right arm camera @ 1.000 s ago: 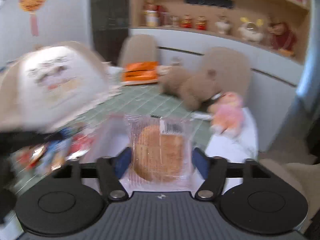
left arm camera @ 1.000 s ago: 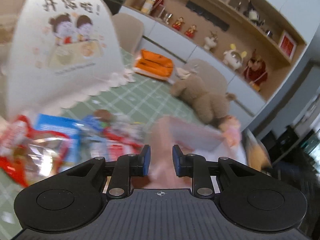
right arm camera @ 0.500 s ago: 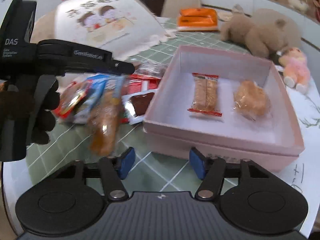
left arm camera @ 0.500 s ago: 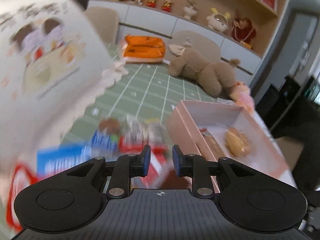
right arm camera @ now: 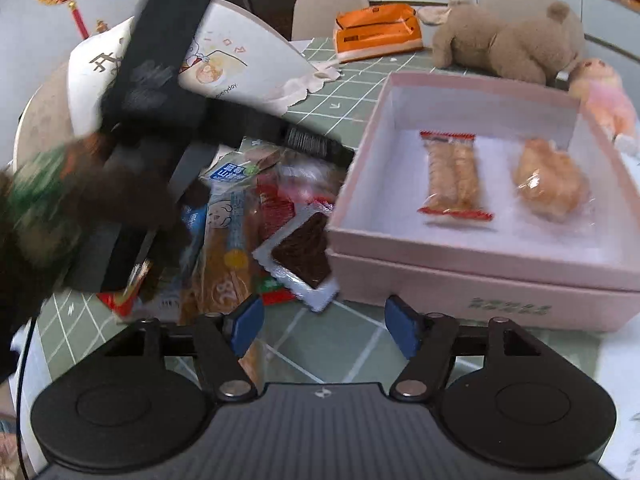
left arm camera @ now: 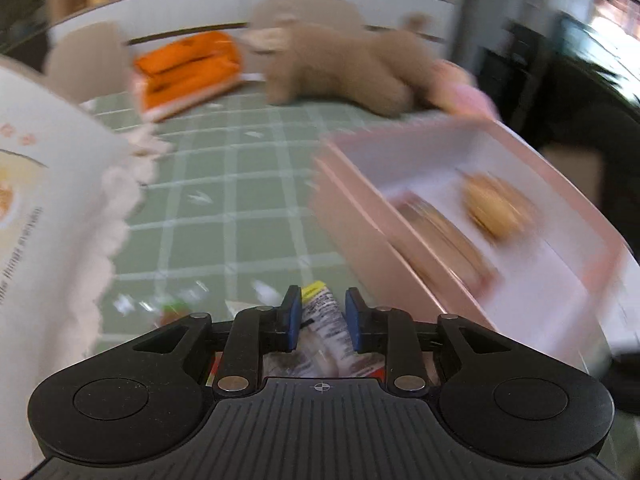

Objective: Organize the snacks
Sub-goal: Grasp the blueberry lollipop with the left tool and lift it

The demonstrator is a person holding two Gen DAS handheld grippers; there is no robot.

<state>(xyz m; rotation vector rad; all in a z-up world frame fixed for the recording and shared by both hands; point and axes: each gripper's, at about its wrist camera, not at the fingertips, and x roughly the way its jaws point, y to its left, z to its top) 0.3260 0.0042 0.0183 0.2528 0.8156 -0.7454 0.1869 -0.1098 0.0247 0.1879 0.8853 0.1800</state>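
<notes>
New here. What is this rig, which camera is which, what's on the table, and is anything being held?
There is no robot. A person carries a hand-held gripper in each hand, and each has a fisheye camera looking along its two fingers. One picture comes from the left hand-held gripper, the other from the right hand-held gripper.

On the green checked tablecloth are a pile of snacks and a pink box, which holds a wafer packet and a wrapped bun. A teddy bear lies behind.

The left jaws have just opened a little, with a printed packet in the gap, not visibly clamped. The right jaws have just been opening and are empty.
</notes>
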